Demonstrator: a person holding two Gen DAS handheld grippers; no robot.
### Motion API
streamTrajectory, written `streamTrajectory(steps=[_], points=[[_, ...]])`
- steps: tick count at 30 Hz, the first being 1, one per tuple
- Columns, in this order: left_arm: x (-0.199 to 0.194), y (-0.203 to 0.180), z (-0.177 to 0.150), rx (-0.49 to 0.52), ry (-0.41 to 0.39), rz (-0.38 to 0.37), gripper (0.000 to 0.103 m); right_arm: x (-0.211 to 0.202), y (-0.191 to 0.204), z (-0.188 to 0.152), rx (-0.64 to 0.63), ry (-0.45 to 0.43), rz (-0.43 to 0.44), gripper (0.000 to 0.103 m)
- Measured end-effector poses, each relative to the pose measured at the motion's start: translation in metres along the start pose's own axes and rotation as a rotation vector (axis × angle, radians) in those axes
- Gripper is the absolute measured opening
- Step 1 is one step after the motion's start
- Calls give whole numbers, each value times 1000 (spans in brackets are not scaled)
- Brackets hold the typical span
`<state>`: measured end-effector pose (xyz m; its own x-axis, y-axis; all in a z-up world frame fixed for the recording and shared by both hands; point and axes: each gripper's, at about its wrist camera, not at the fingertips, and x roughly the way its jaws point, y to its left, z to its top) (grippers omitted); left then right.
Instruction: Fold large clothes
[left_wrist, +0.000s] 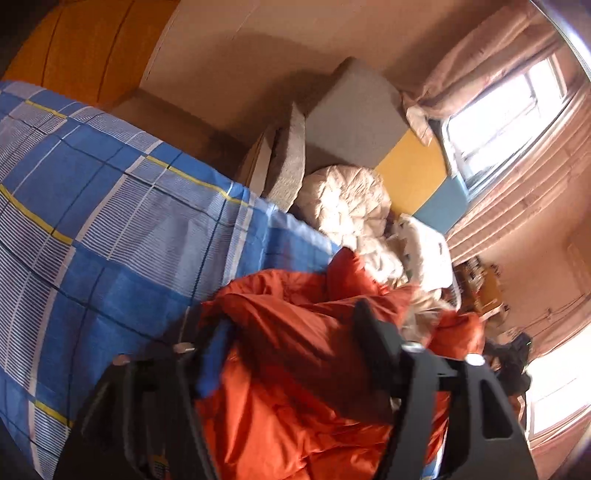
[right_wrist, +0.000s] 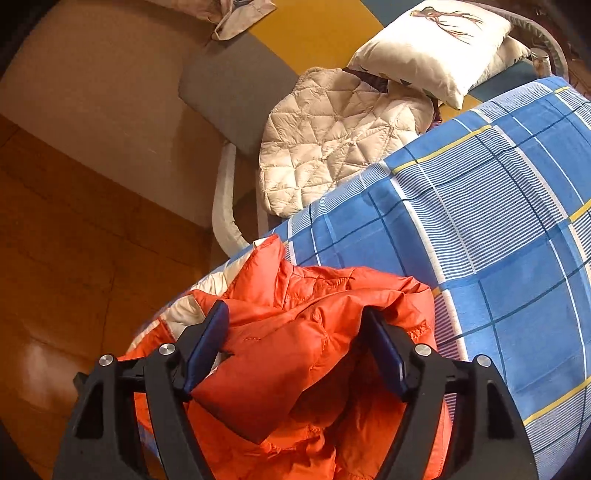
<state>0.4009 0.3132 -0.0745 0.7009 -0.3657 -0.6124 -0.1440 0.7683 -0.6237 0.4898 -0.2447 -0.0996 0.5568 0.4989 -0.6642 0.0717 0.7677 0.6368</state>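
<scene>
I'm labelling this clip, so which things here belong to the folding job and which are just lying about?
Job:
- orange puffy jacket
- left gripper, open
- right gripper, open
- blue checked bedsheet

Lying about:
- cream quilted jacket
- white bird-print pillow
- grey foam block

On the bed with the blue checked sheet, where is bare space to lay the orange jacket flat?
The blue checked sheet lies bare in a wide stretch between the crumpled orange puffer jacket and the white bird-print pillow. It is crowded at the head end, where the cream quilted jacket lies against the pillow, and near the bed's edge, where both open grippers stand over the orange jacket.
</scene>
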Motion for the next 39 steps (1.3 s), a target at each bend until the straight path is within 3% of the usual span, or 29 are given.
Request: streamTrajectory(steps=[2, 6, 10, 18, 20, 21, 22, 23, 24, 25, 26, 27, 30, 39], points=[[-11, 1, 6, -21, -54, -6, 89, -3, 1, 2, 5, -11, 9, 79], [-25, 6, 13, -25, -92, -11, 89, -15, 1, 5, 2, -56, 14, 82], [-36, 20, -13, 23, -71, -10, 89, -39, -3, -5, -61, -84, -11, 85], [-27, 52, -97, 53, 76, -41, 79, -55, -54, -72, -117, -20, -112, 85], [-24, 52, -111, 59, 98, -49, 70, -51, -61, -87, -118, 9, -114, 85], [-22, 52, -116, 62, 105, -53, 67, -47, -63, -94, -122, 22, -117, 82], [-21, 52, -119, 63, 109, -56, 57, -42, -64, -99, -124, 33, -116, 78], [-21, 51, -121, 67, 111, -56, 42, -39, -65, -103, -125, 43, -112, 64], [-23, 50, -122, 69, 108, -63, 34, -36, -65, -107, -129, 56, -105, 50], [-26, 50, -122, 74, 100, -67, 21, -35, -63, -110, -135, 60, -107, 44], [-29, 49, -122, 79, 93, -65, 15, -36, -61, -112, -141, 58, -100, 33], [-32, 47, -122, 82, 88, -66, 12, -38, -58, -112, -143, 53, -91, 24], [-46, 41, -123, 95, 69, -83, 7, -50, -47, -112, -170, 42, -82, 14], [-97, 39, -143, 124, 44, -101, 6, -91, -30, -137, -287, 64, -76, 11]])
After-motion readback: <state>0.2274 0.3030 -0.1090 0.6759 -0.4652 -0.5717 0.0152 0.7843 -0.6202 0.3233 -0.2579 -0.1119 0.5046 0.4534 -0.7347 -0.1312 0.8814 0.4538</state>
